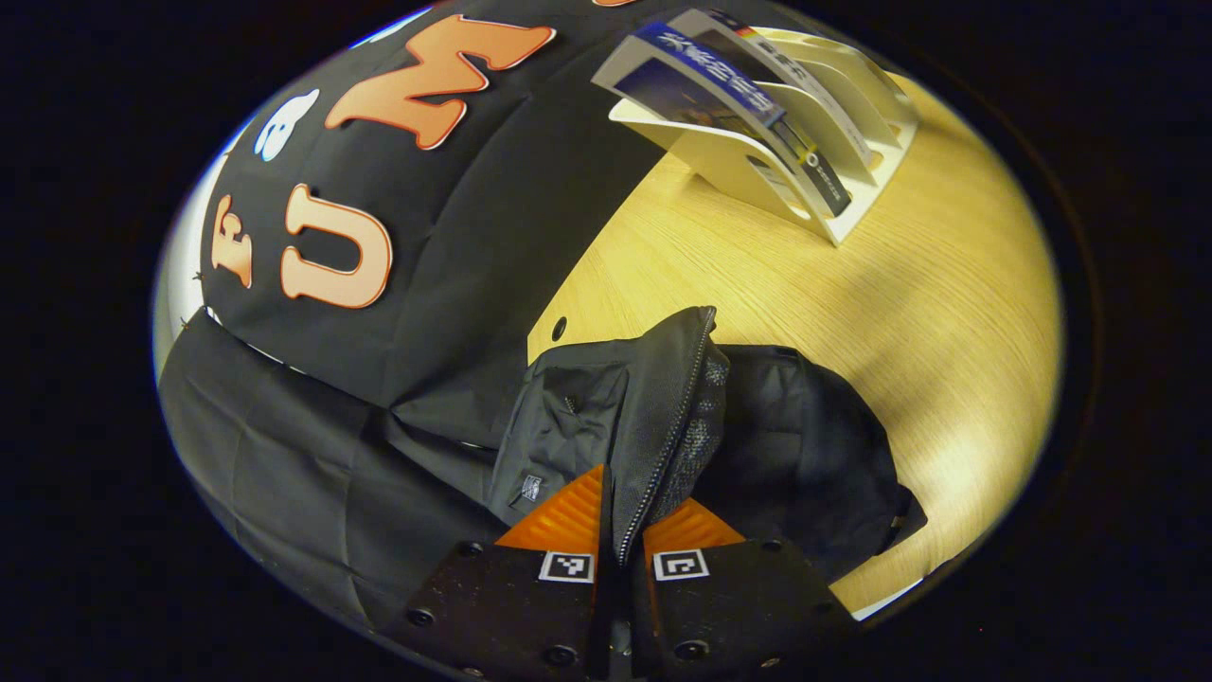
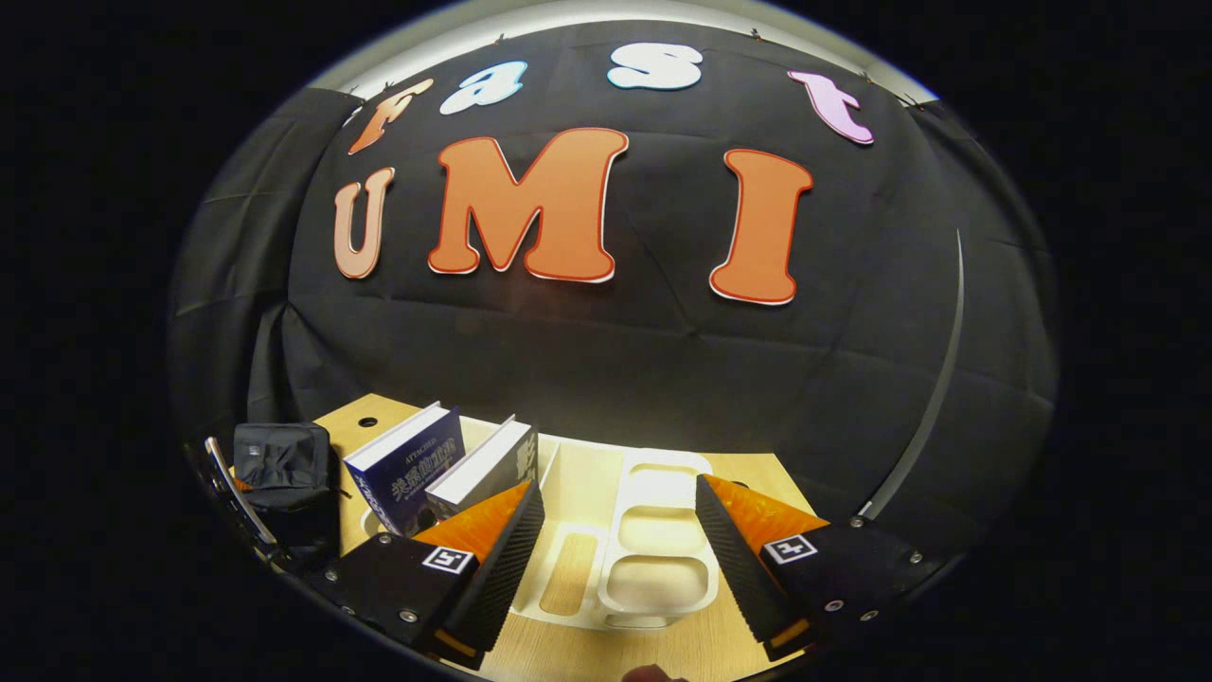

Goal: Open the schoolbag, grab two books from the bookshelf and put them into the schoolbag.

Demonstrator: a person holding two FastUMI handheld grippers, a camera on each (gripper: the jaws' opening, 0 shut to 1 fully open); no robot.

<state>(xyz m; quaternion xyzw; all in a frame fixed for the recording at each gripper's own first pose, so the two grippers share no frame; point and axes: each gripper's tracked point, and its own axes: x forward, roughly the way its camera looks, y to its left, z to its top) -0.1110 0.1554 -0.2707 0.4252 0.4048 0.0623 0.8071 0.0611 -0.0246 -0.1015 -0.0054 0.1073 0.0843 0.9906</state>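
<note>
The black schoolbag (image 1: 757, 445) lies on the wooden table. My left gripper (image 1: 625, 530) is shut on the zippered edge of its flap (image 1: 663, 407), lifting that edge upright. The white bookshelf (image 1: 833, 123) stands farther back on the table with two books (image 1: 720, 85) leaning in its slots. In the right gripper view, my right gripper (image 2: 620, 530) stands open just in front of the bookshelf (image 2: 658, 530). A blue book (image 2: 407, 469) and a second book (image 2: 488, 464) lean in the rack to the left of its fingers. The schoolbag (image 2: 284, 459) sits at the far left.
The wooden table (image 1: 900, 313) stretches between the bag and the bookshelf. The booth's black cloth wall (image 2: 606, 350) hangs close behind the table. A small hole (image 1: 559, 329) marks the tabletop near the bag.
</note>
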